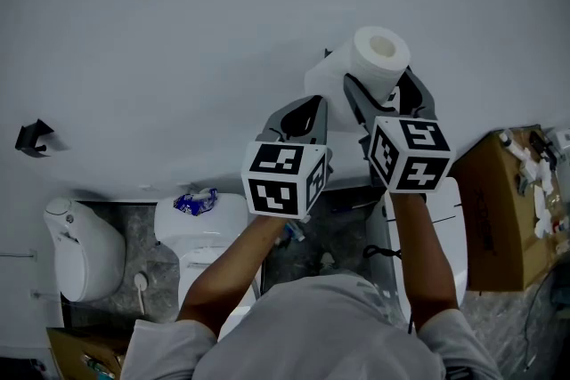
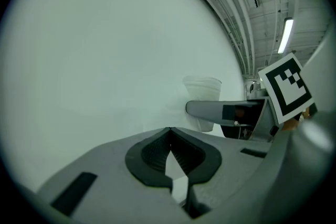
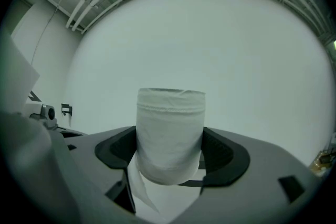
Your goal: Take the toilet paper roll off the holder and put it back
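The toilet paper roll sits clamped between the jaws of the right gripper, core end up, with a loose tail hanging below. Just beside it, the left gripper has its jaws closed together on nothing. Both forearms reach toward the white wall, well apart from the black holder. A cardboard box holds small clutter.

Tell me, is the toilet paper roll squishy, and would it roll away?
Probably squishy: the toilet paper roll looks soft and layered where the right claw squeezes it. Likely light, being paper round a hollow core. Round, so it may roll; its loose tail would flop.
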Available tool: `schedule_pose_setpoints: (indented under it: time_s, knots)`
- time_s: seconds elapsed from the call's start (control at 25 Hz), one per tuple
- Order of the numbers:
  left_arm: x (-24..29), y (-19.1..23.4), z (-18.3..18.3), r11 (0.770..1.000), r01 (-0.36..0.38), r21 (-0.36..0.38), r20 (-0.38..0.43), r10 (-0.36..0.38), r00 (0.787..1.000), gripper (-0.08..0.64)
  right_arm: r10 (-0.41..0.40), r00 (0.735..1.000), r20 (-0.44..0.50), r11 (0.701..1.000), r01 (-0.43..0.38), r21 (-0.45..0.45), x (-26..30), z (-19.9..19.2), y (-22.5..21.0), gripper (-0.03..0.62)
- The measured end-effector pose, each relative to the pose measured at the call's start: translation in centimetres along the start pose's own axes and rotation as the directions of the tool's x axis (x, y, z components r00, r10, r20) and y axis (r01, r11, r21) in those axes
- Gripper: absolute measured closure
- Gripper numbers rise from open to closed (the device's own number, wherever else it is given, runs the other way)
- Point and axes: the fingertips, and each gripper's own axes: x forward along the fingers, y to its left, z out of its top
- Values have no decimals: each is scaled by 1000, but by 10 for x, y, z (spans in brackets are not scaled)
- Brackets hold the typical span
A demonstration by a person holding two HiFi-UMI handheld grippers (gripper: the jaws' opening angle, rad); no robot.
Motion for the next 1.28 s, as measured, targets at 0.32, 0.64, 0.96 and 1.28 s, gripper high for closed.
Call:
schedule_pose_setpoints:
  time_s: [0.32,0.64,0.96,1.28]
  knots:
    - [-15,-15,-3,1000,23,8,0,-23,1000,555,-21,1000,5,1000,21,3,-28,-10,2,210]
    - [-31,-33,-11,999,52,8,-6,-52,999,555,-37,999,9,999,36,15,-57,-25,7,210]
    - [-45,-50,-21,997,74,15,-15,-74,997,555,-51,999,-8,999,51,12,-81,-39,15,209]
    - [-56,-63,-28,996,86,24,-20,-86,996,555,-57,998,-27,998,57,7,-98,-51,20,210]
